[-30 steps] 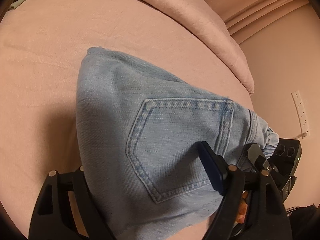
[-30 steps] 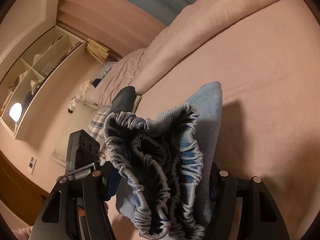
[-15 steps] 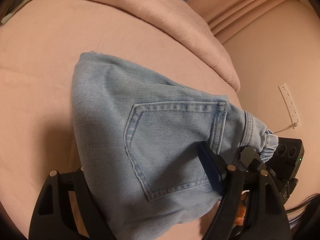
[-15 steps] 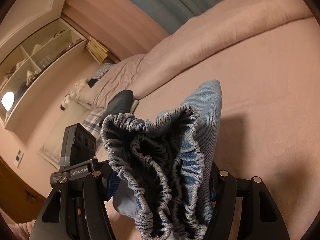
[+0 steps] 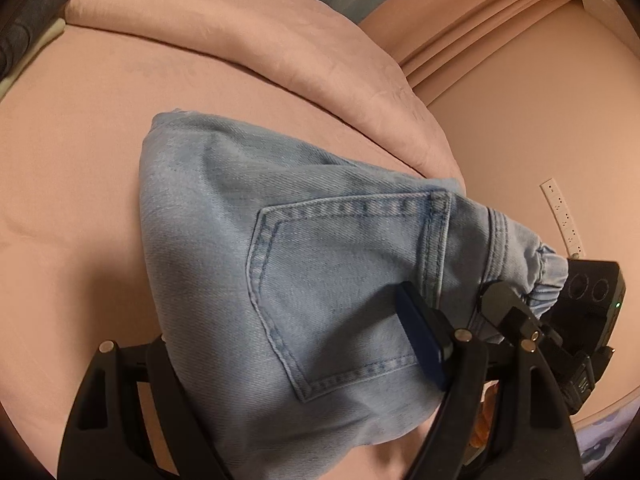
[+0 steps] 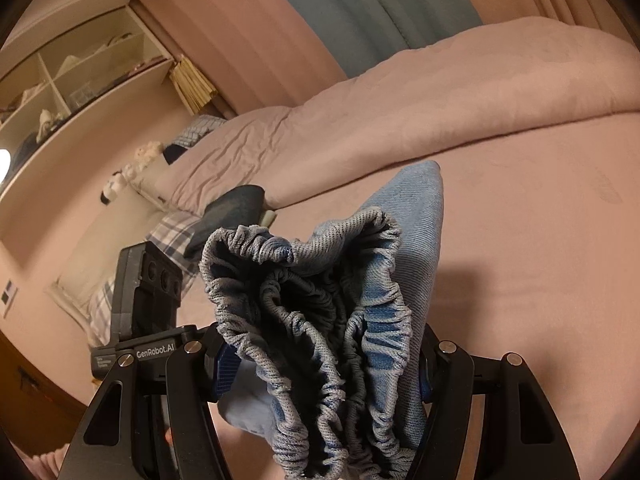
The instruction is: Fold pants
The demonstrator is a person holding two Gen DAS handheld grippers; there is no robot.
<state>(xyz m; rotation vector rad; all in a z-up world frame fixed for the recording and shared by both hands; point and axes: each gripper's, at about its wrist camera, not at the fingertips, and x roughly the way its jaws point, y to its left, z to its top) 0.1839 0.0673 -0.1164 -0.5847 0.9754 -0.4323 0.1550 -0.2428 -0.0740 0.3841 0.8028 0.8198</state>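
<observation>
The light blue denim pants (image 5: pixel 304 264) are folded into a thick bundle, back pocket up, and held above the pink bed (image 5: pixel 72 184). My left gripper (image 5: pixel 296 364) is shut on the bundle's near edge; its right blue pad (image 5: pixel 420 340) lies on the pocket. My right gripper (image 6: pixel 320 368) is shut on the gathered elastic waistband (image 6: pixel 320 320), which bunches up between its jaws. The right gripper also shows in the left wrist view (image 5: pixel 520 320), and the left gripper's body shows in the right wrist view (image 6: pixel 148 308).
A rolled pink duvet (image 5: pixel 280 48) lies across the far side of the bed. A dark folded garment (image 6: pixel 236 208) and plaid fabric (image 6: pixel 172 232) lie at the bed's left end. Wall shelves (image 6: pixel 72 72) stand beyond. A power strip (image 5: pixel 560 216) hangs on the wall.
Both grippers have risen and tilted back a little with the pants in them. More of the duvet and wall shows. The grip is unchanged.
</observation>
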